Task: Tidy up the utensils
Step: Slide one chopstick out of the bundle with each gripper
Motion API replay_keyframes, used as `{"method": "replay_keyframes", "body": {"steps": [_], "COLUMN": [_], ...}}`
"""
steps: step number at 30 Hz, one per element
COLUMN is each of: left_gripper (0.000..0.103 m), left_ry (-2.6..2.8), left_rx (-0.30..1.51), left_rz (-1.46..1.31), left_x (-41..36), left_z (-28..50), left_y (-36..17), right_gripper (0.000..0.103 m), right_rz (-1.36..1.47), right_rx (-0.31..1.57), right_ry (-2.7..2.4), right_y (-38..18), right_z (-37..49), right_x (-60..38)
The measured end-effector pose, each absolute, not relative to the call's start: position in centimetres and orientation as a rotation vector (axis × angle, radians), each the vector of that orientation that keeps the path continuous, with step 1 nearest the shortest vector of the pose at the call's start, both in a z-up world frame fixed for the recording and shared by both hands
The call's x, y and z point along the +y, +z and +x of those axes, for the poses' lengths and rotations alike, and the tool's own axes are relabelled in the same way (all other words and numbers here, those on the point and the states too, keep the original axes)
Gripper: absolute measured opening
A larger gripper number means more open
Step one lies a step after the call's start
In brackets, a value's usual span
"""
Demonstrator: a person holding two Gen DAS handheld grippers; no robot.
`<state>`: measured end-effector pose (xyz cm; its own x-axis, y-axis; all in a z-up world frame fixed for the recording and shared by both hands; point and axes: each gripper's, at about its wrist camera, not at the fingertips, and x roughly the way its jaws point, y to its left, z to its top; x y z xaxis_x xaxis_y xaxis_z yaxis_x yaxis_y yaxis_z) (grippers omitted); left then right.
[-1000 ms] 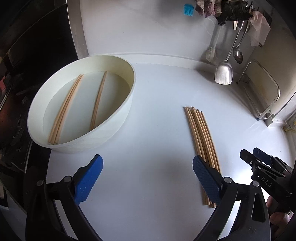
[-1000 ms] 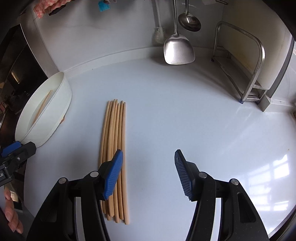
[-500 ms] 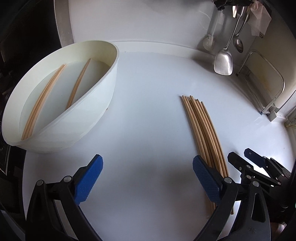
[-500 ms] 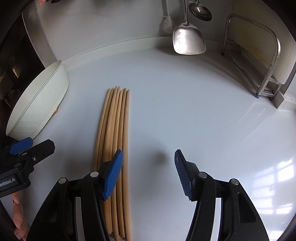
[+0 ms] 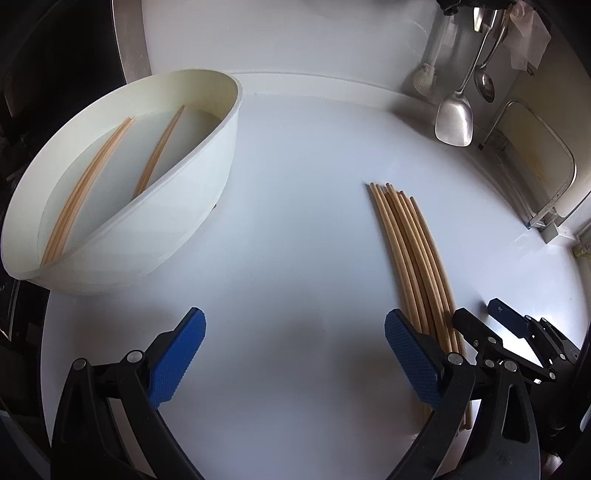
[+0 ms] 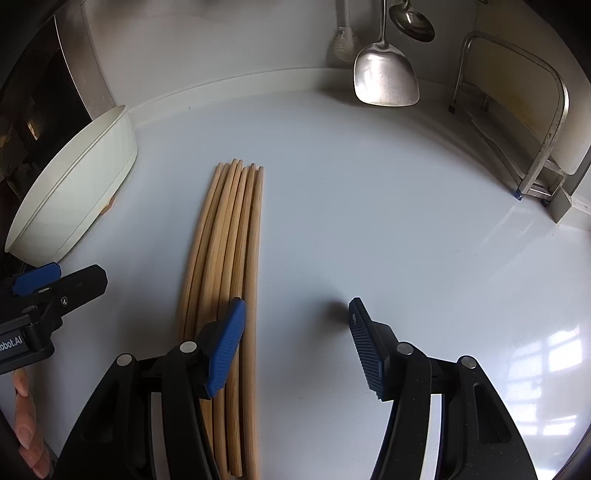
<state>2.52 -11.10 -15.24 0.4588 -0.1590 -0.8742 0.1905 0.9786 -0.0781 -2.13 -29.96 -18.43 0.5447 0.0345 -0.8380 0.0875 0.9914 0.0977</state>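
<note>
This is a home kitchen, seen at a white countertop that meets a white backsplash along a curved joint. Cooking tools hang on the wall at the back: a steel spatula, a ladle and a dish brush. To the right stands a metal-framed rack holding a pale board. A bundle of wooden chopsticks lies on the counter, and a white basin at the left holds water with more chopsticks soaking in it. A stainless edge and dark appliance border the counter's left side.
</note>
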Motion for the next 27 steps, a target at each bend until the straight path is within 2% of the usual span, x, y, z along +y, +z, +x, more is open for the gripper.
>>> {"method": "replay_keyframes", "body": {"steps": [11,27], "left_gripper": [0.096,0.096], "left_ry": [-0.224,-0.241], "left_rx": [1.082,1.136], "left_rz": [0.031,0.023], "left_x": [-12.6,-15.6], "left_z": [2.2,2.4], "left_y": [-15.4,-17.0], "right_gripper": [0.056,0.056], "right_rz": [0.034,0.123], "right_rx": [0.981,0.977], "right_ry": [-0.042,-0.097], "right_y": [-18.7,-18.8], "right_z": [-2.2,-3.0], "right_x": [-29.8,-34.3]}}
